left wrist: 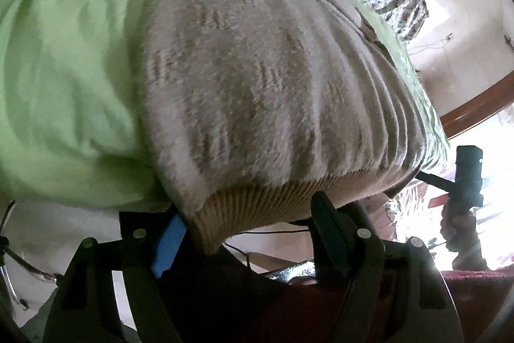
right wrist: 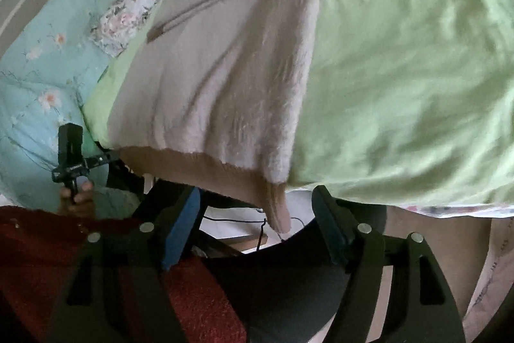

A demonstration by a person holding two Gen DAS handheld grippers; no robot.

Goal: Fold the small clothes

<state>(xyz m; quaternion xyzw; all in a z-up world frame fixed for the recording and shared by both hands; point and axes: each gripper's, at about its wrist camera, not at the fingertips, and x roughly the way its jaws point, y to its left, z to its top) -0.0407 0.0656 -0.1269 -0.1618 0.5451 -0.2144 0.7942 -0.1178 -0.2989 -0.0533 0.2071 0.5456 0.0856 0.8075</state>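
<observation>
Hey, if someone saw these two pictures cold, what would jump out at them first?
A fuzzy beige sweater fills the middle, spread on a lime green sheet, its ribbed hem hanging over the near edge. Below it, the left gripper and right gripper stand open at the hem's corners.

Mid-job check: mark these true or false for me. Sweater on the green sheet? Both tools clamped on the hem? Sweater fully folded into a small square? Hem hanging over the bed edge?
1. The sweater lies on the green sheet. True.
2. Both tools are clamped on the hem. False: the left tool and the right tool stand open, with the ribbed hem between their fingers.
3. The sweater is a small folded square. False: it lies long.
4. The hem hangs over the bed edge. True.
</observation>
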